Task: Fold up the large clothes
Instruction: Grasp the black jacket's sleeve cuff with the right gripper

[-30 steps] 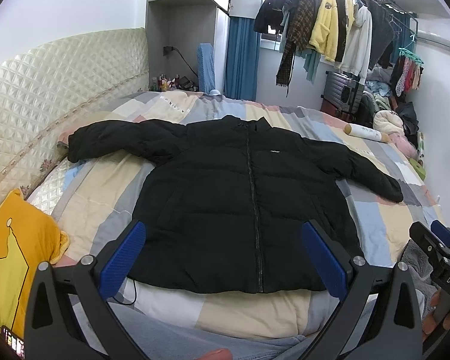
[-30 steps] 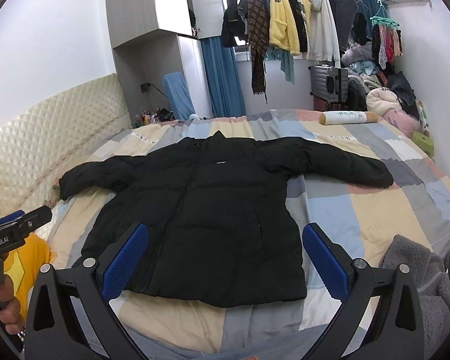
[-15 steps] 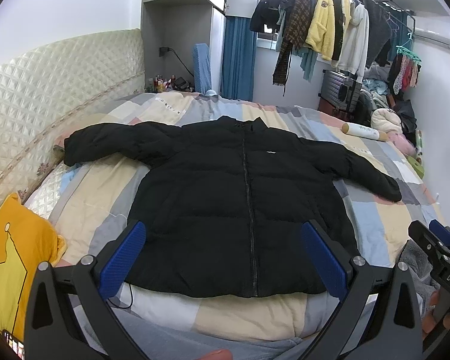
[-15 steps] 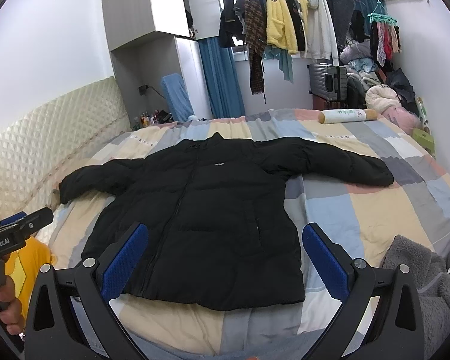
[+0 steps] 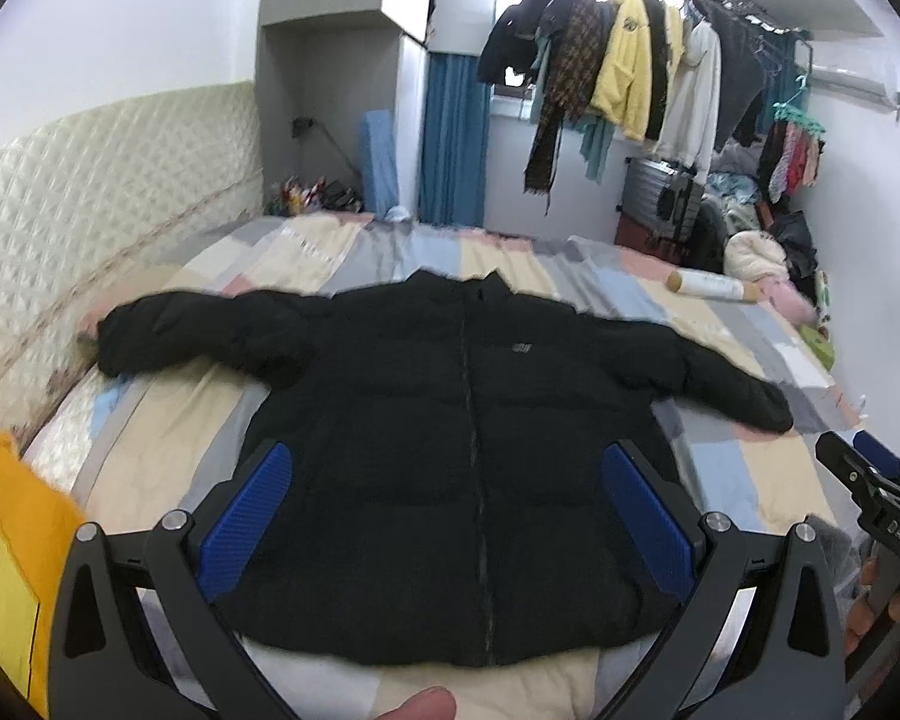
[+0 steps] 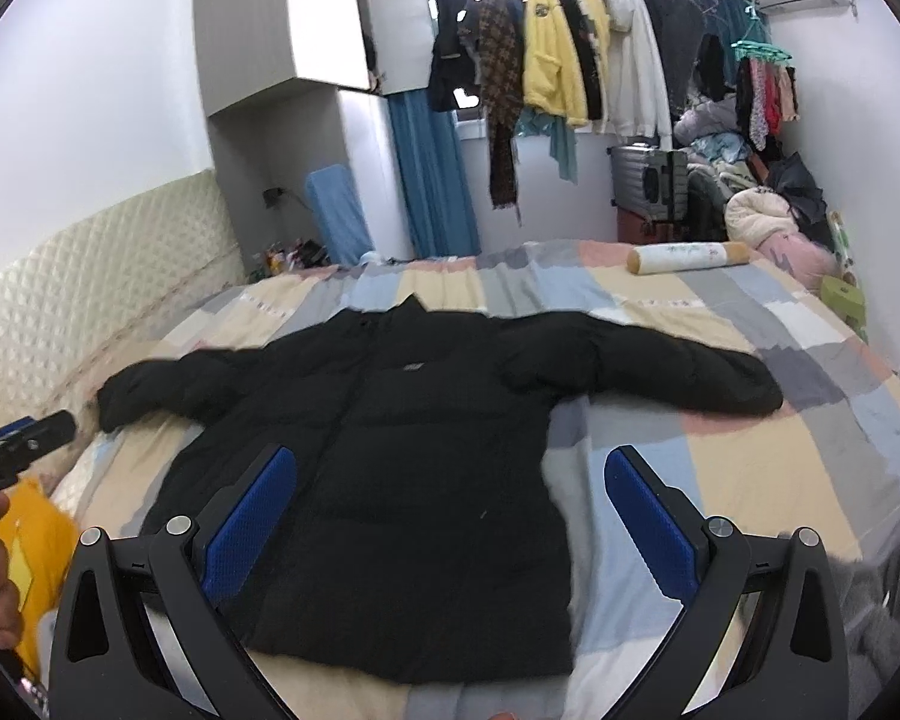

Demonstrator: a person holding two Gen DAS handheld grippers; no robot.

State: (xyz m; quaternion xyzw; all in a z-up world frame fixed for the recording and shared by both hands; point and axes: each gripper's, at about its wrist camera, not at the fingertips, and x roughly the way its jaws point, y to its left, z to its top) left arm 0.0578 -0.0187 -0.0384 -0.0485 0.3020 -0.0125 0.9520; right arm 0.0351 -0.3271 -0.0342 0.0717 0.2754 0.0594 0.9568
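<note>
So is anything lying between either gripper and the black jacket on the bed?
Nothing visible. The black jacket lies flat and uncovered on the bed, sleeves spread. The open left gripper and open right gripper both look straight onto it; the bolster lies well beyond it.

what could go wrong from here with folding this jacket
The black puffer jacket is thick, so open jaws on the left gripper or right gripper may pinch only the top layer. Its far sleeve stretches well across the bed, so reaching it may drag the body askew. The puffy fill could spring a fold back open.
</note>
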